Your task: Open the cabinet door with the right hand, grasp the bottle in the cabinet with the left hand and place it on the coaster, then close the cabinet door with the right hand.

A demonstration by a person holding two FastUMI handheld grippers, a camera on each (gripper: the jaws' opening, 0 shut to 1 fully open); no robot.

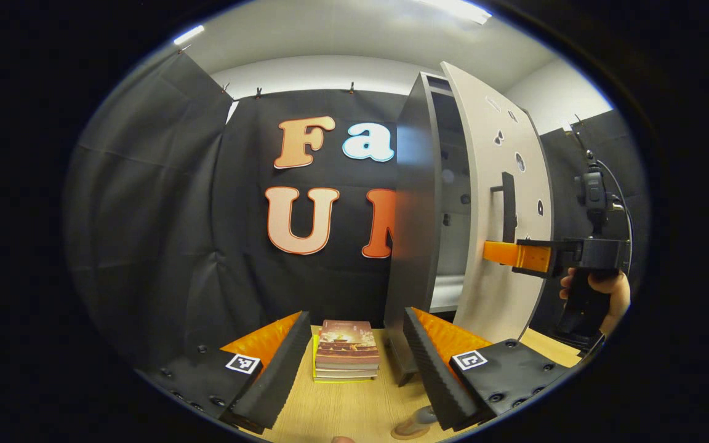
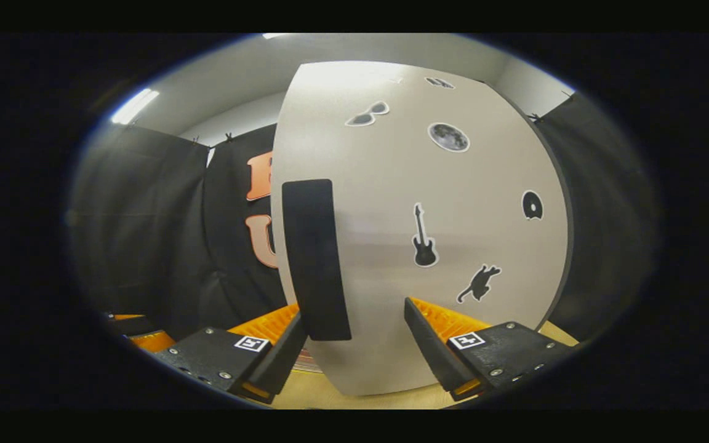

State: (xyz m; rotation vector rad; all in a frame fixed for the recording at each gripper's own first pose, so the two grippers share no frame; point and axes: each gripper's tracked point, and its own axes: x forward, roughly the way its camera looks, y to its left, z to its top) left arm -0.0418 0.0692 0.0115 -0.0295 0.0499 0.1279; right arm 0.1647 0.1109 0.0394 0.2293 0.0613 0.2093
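The grey cabinet [image 1: 416, 203] stands on the wooden table, its pale door [image 2: 453, 203] swung partly open. The door's black vertical handle [image 2: 314, 258] lies just inside one finger of my right gripper [image 2: 354, 335], which is open around it, the other finger standing well clear. From the left gripper view, the right gripper [image 1: 505, 253] reaches to the handle [image 1: 508, 209], held by a hand [image 1: 604, 295]. My left gripper [image 1: 354, 320] is open and holds nothing, low over the table in front of the cabinet. A round brownish coaster [image 1: 413, 426] lies by its right finger, partly hidden.
A stack of books [image 1: 346, 351] rests on the table [image 1: 342, 406] ahead, between my left gripper's fingers and left of the cabinet. The dim cabinet interior [image 1: 453, 203] shows through the gap. Black cloth walls close in behind and to the sides.
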